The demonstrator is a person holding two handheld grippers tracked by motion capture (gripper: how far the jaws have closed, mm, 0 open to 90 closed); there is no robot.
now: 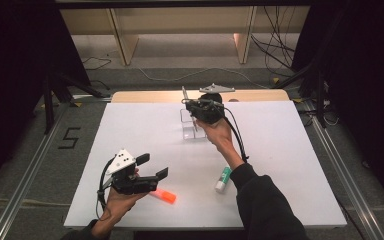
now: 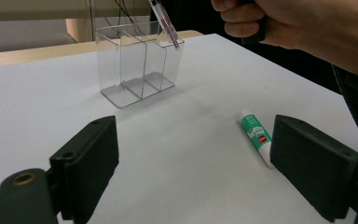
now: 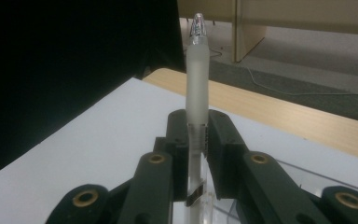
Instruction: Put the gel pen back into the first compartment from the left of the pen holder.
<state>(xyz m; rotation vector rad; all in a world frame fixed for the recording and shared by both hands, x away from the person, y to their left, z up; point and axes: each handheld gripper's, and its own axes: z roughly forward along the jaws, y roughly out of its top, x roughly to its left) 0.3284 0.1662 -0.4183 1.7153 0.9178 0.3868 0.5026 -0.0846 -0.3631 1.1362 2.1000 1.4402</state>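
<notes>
Nearest, lower left of the high view: left tongs [image 1: 152, 167] stand with jaws spread wide, nothing between them, low over the white surface [image 1: 130, 130]. An orange marker [image 1: 164, 196] lies just below and right of them; a green-and-white glue stick [image 1: 223, 179] lies at lower centre-right, well apart.

Farther, upper centre of the high view: right tongs [image 1: 192, 106] clamp a pen [image 3: 196, 93], jaws closed on its barrel. In the right gripper view the pen stands nearly upright between the jaws, clear tip uppermost, long axis running up the frame.

Deciding relation: in the left gripper view the pen's lower end [image 2: 165, 23] hangs tilted at the rim of the clear divided holder [image 2: 135, 65], over its right-hand compartment at upper centre. Whether the end has entered the compartment cannot be told. Judgement: the right hand is the one placed for the drop; the pen axis needs to come nearer vertical above that compartment.
</notes>
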